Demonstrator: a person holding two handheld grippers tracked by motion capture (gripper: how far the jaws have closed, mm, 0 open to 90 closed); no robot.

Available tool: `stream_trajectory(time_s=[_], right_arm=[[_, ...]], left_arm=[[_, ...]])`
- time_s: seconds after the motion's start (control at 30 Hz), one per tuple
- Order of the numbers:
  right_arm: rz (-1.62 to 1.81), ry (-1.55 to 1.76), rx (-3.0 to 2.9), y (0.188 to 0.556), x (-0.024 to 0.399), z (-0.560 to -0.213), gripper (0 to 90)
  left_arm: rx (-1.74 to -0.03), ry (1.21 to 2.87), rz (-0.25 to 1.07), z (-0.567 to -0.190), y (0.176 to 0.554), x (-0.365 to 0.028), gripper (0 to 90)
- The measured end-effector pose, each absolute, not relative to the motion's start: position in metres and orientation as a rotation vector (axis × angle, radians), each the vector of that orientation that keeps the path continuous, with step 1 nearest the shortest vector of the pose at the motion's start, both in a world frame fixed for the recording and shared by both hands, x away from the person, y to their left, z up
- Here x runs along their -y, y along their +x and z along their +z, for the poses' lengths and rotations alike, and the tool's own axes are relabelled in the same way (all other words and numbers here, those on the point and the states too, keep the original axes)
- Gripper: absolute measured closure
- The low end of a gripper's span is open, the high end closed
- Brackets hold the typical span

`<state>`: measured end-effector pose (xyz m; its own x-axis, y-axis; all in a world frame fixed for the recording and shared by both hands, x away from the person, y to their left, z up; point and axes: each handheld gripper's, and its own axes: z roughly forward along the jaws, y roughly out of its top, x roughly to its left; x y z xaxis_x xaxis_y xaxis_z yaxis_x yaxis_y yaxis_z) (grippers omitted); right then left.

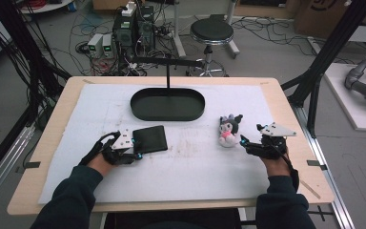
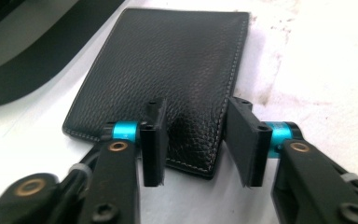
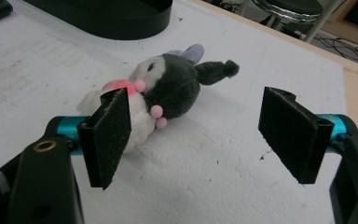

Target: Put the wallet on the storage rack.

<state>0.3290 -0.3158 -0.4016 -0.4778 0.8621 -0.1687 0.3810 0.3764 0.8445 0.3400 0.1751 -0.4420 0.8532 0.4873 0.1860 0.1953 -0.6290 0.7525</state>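
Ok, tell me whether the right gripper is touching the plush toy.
Cannot tell. In the right gripper view the right gripper stands open, and its left pad overlaps the plush toy, hiding any gap or contact.

A mat [image 1: 186, 167] covers most of the table [image 1: 52, 143]. A tray [image 1: 167, 104] sits on the mat at the far middle, with a stand [image 1: 167, 71] rising from its far edge. A wallet [image 1: 149, 139] lies flat on the mat, nearer than the tray and to its left. The left gripper [image 1: 136, 150] sits at the wallet's near left corner, jaws astride that edge. A plush toy [image 1: 229, 130] lies on the mat right of the wallet, near the tray's right end. The right gripper [image 1: 244, 141] is just beside the toy, on its near right. Behind the table, a stool [image 1: 211, 32] stands on the floor, with boxes [image 1: 133, 26] to its left.
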Motion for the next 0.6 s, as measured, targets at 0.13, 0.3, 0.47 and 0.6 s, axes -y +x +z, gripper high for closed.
stream_trajectory(time_s=[0.13, 0.3, 0.47, 0.6], right_arm=[[1.017, 1.068, -2.029, 0.3293, 0.3161, -0.4017, 25.8], [1.019, 1.069, -2.028, 0.3289, 0.3162, -0.4016, 25.8], [1.021, 1.069, -2.025, 0.3282, 0.3165, -0.4012, 25.8], [1.019, 1.071, -2.024, 0.3284, 0.317, -0.4013, 25.8]], left_arm=[[-0.533, 2.233, 0.466, -0.4411, 0.3401, -0.1745, 63.0], [-0.585, 2.197, 0.455, -0.4382, 0.3399, -0.1726, 68.5], [-0.637, 2.143, 0.463, -0.4346, 0.3421, -0.1752, 74.6], [-0.665, 2.132, 0.474, -0.4324, 0.3431, -0.1776, 85.8]])
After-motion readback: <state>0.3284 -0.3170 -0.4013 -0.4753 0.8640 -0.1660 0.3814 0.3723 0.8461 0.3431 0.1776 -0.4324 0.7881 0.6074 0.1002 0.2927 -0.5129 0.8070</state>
